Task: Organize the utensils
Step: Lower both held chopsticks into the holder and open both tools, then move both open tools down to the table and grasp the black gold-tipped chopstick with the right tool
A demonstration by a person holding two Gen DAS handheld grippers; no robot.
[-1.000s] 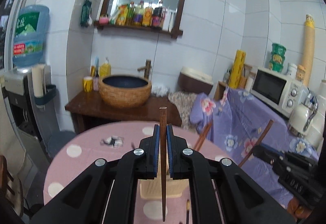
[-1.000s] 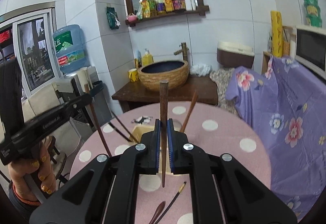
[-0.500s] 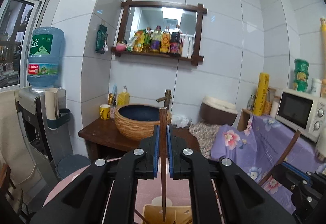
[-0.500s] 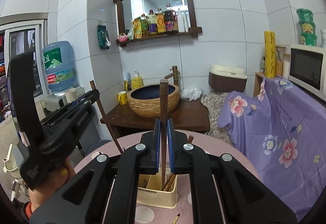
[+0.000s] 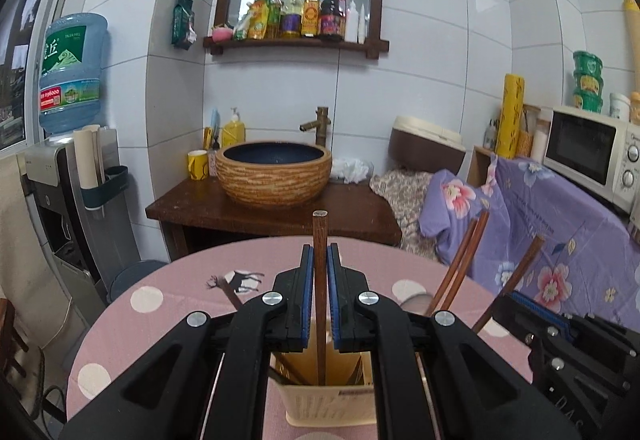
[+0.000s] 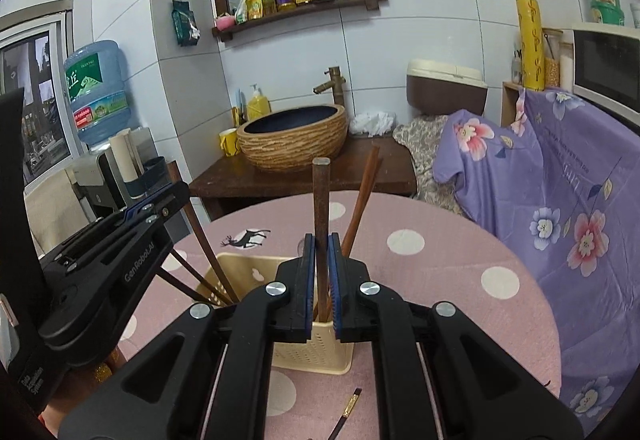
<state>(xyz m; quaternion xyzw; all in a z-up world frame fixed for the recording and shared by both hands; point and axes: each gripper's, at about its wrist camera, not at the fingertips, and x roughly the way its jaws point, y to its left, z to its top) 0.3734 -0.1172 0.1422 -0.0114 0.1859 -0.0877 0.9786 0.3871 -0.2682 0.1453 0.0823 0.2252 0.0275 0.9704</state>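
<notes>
My left gripper (image 5: 320,252) is shut on an upright brown chopstick (image 5: 320,232) whose lower end dips into the cream utensil basket (image 5: 332,412). My right gripper (image 6: 321,240) is shut on a second brown chopstick (image 6: 321,196), held upright over the near right corner of the same basket (image 6: 316,348); its lower end is hidden behind the jaws. Several chopsticks (image 6: 362,196) lean inside the basket. Each view shows the other gripper beside the basket: the left gripper (image 6: 176,196) and the right gripper (image 5: 516,298).
The basket stands on a round table with a pink dotted cloth (image 6: 440,272). A thin dark stick (image 6: 346,412) lies on the cloth near me. Behind the table are a wooden stand with a basin (image 5: 276,172), a water dispenser (image 5: 72,160) and a purple-draped counter (image 5: 560,220).
Both grippers have come down toward the basket with their chopsticks. The table and basket now fill the lower part of both views, and the left chopstick's end reaches inside the basket.
</notes>
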